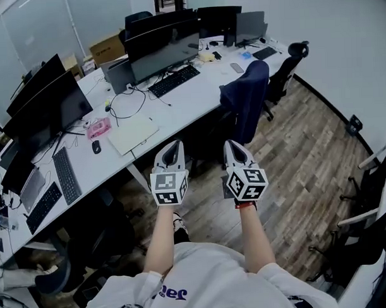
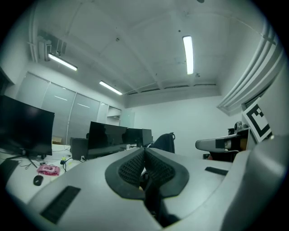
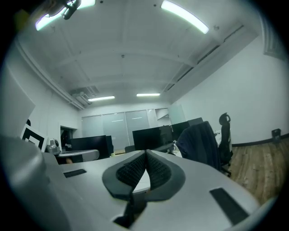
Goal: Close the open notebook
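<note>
Both tongs pressed shut on nothing: left tongs (image 2: 144,152) with pads tip to tip, right tongs (image 3: 146,155) likewise. Held level out in front, well apart from the task's thing.

Found in the head view only: a pale flat notebook (image 1: 133,134) lying on the white table (image 1: 179,108), just beside a pink pouch (image 1: 98,129), near the table's front edge. Too small for telling open from closed.

Probably light and thin, limp in the pages, stiffer at the cover. Apt to slide on the smooth top if merely pushed. Best taken at the free outer edge of one cover, lifted from beneath or pinched, then swung over the spine. Other tongs pressing down on the far half as a steady.

From the left tongs' camera: pouch and monitors (image 2: 108,135), no notebook, presumably hidden below the tongs' own body. From the right tongs' camera: a chair (image 3: 224,135), a dark jacket (image 3: 201,144), wood floor (image 3: 266,167), no tabletop.
</note>
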A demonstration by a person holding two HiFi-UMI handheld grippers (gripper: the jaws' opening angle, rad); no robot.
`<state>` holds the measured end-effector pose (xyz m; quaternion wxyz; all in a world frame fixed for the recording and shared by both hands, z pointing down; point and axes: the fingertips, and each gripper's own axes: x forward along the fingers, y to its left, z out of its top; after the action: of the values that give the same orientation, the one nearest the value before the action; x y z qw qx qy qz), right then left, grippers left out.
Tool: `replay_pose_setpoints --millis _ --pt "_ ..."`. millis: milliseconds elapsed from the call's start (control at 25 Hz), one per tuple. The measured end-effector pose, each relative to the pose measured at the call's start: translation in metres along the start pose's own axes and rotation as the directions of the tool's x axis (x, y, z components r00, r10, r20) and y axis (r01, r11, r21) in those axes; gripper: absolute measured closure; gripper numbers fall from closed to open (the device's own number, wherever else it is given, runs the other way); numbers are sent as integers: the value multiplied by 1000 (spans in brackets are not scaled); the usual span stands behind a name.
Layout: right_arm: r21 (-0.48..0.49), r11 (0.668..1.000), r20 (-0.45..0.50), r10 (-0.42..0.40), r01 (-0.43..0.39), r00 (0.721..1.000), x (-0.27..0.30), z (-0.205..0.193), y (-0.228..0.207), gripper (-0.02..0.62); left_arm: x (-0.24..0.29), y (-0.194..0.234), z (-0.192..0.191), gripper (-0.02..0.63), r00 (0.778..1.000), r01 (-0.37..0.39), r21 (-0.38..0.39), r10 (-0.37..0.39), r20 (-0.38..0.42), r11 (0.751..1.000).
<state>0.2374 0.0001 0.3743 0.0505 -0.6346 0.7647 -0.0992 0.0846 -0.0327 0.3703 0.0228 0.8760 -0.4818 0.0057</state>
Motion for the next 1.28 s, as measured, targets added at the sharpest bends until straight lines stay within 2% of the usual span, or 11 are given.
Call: replay_pose_setpoints --millis 200,360,600,800,1040,1280 --pt "10 994 -36 109 -109 993 75 -5 46 580 11 75 0 588 996 -91 -37 91 -10 995" --pt "12 977 -45 211 -211 976 127 -10 88 580 15 137 -3 588 988 -156 -50 156 -9 986" --pt "30 954 -94 301 -300 949 200 -35 142 580 15 222 -19 588 965 -260 -74 259 -29 963" --pt "15 929 -144 368 -370 919 251 -58 194 580 16 290 -28 588 937 -348 -84 346 -33 934" --pt "14 904 -173 424 -428 889 303 -74 240 580 25 346 -31 588 924 -382 -134 382 -24 915" --pt "39 878 -190 475 -477 859 335 -82 275 580 25 375 -35 586 913 -406 -152 406 -31 901"
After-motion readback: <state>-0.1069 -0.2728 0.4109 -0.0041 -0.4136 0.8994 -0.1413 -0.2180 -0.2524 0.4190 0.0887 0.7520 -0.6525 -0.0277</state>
